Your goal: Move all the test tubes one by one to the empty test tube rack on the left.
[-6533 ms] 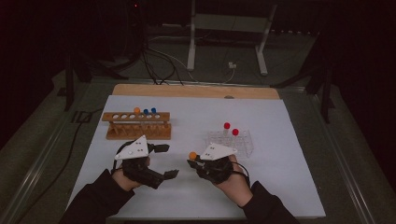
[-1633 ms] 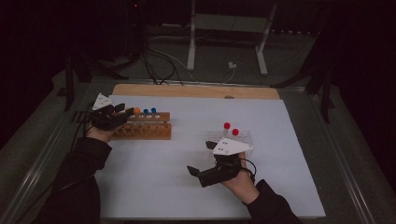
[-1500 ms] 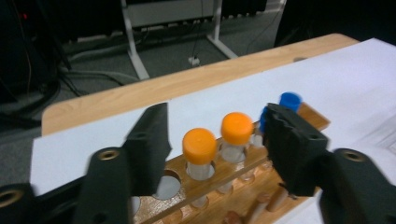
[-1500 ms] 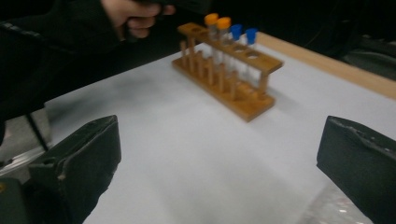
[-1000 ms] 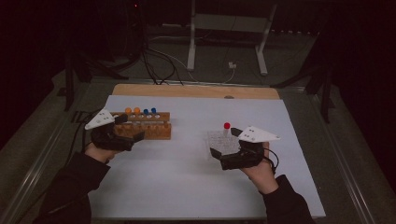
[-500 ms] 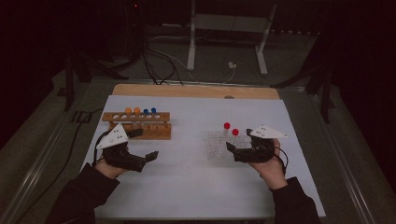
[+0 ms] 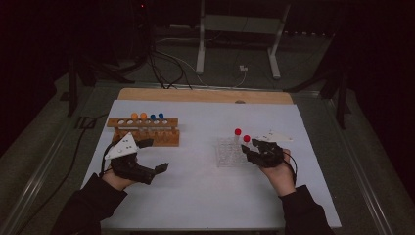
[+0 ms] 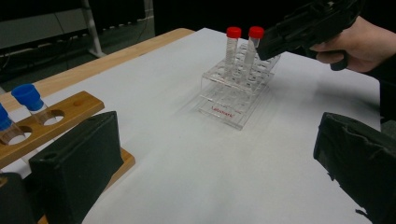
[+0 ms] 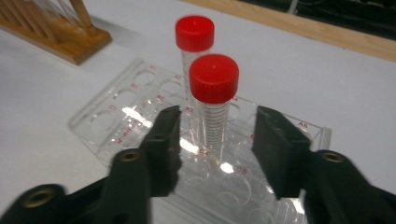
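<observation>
Red-cap tube (image 9: pixel 213 100) upright btwn R gripper (image 9: pixel 215 144) closing jaws, untouched.

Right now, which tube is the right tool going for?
On the white table sheet stands a clear plastic rack holding two red-capped tubes. The one meant is the nearer tube, standing between the right tool's closing jaws, not yet pinched; its twin stands behind.

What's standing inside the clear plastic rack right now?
The clear rack holds two red-capped tubes, upright, one behind the other. Its other holes look empty, though the right claw covers a few.
</observation>
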Tool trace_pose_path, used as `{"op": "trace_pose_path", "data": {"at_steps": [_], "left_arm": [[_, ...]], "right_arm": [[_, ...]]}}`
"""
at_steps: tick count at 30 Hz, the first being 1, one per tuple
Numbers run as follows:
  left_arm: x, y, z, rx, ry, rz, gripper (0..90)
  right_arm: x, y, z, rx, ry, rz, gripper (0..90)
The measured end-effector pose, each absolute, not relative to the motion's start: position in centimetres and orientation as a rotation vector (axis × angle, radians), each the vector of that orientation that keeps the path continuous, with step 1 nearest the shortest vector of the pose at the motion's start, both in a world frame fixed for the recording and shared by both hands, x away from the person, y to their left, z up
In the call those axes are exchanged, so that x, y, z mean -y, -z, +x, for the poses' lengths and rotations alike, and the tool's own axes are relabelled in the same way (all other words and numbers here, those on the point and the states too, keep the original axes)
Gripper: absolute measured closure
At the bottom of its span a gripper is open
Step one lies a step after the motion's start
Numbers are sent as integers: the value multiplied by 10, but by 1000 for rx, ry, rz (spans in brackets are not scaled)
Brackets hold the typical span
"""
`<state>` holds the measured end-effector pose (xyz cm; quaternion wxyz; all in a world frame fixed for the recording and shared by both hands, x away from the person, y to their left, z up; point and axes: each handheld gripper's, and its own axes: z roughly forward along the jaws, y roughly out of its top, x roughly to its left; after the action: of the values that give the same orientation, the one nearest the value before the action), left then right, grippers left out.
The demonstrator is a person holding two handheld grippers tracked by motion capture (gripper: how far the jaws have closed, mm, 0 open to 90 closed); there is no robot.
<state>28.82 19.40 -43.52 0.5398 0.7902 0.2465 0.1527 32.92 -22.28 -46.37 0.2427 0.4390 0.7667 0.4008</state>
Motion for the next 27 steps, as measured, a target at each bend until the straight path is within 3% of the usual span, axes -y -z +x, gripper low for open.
{"op": "trace_pose_path", "data": {"at_steps": [11, 27], "left_arm": [[-193, 437, 289, -590, -353, 1881, 17], [-193, 437, 289, -592, -347, 1883, 17]], "right_arm": [[214, 470, 336, -2124, -1042, 1217, 731], [217, 452, 328, -2070, -1089, 1175, 746]]}}
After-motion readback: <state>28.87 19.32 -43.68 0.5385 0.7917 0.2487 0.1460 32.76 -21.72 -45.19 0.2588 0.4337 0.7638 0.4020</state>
